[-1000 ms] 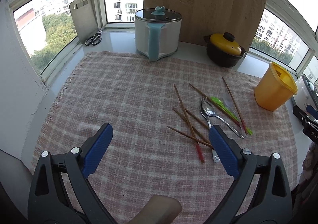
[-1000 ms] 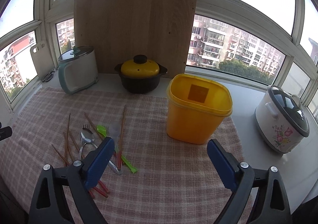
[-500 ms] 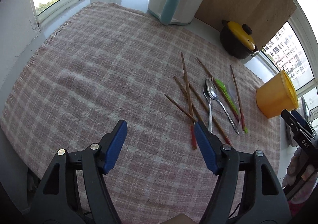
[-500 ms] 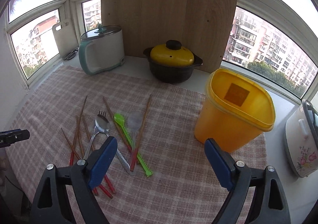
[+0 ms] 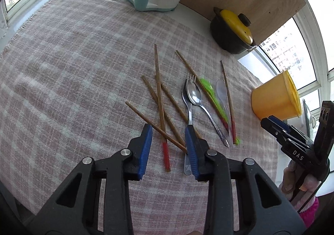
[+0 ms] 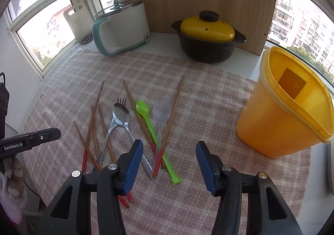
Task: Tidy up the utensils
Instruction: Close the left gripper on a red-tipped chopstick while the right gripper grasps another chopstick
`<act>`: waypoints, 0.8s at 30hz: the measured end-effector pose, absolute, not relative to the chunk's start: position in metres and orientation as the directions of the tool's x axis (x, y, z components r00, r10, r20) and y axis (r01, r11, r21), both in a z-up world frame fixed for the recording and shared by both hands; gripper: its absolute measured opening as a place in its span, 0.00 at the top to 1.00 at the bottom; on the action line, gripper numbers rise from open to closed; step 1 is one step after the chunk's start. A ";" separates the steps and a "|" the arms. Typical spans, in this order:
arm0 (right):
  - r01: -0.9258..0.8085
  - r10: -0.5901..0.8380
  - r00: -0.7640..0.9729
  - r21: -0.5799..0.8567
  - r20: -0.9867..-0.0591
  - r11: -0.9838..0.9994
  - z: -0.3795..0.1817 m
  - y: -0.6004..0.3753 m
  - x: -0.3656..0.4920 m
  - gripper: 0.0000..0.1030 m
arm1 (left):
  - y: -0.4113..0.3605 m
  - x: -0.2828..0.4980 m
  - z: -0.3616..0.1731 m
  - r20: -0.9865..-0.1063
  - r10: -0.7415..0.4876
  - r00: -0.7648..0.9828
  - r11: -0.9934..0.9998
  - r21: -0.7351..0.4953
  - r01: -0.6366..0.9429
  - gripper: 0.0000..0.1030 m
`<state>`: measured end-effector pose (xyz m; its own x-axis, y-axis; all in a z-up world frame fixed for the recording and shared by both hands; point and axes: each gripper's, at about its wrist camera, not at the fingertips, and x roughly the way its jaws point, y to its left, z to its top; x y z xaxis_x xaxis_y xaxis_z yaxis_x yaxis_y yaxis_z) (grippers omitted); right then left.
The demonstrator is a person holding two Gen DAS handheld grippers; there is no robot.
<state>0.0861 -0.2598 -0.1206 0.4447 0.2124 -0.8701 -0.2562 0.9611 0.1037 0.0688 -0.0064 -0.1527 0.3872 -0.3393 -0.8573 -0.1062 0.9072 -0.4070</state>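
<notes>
Closing in on the chopstick pile, your left gripper (image 5: 168,128) has dropped low over the checked cloth (image 5: 73,68) within the last second, and its fingers have narrowed from a wide spread to a gap that takes in only the red-tipped handle ends of the wooden chopsticks (image 5: 159,97). That reads as a first pick being lined up, with nothing gripped yet. The red-tipped chopstick and the crossing brown one lie between the two blue pads; the fork (image 5: 189,107) handle runs just under the right-hand pad, so you may catch it along with the sticks.

Your right gripper (image 6: 169,152) has also come forward and down, fingers held wide and empty. In its view the green plastic spoon (image 6: 153,130), the clear spoon (image 6: 161,118) and two chopstick ends lie between the pads, the metal spoon (image 6: 125,124) beside the left pad. The yellow bin (image 6: 288,109) stands open, off to the right, well apart from the utensils
</notes>
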 end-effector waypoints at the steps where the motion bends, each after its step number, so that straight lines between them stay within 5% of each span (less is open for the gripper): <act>1: -0.250 0.222 0.434 0.120 -0.873 0.961 -0.122 -0.261 0.088 0.50 | -0.008 0.074 -0.155 -0.859 -0.348 0.375 0.906 -0.411 -0.100 0.69; 24: -0.184 0.198 0.297 0.147 -0.934 0.972 -0.160 -0.231 0.150 0.71 | -0.006 0.134 -0.200 -0.872 -0.427 0.238 0.884 -0.458 -0.092 0.81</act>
<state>0.1500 -0.2314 -0.1600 0.2966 0.1979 -0.9343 -0.1843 0.9718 0.1473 0.1345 -0.0060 -0.2004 0.2378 -0.4271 -0.8724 -0.0922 0.8841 -0.4580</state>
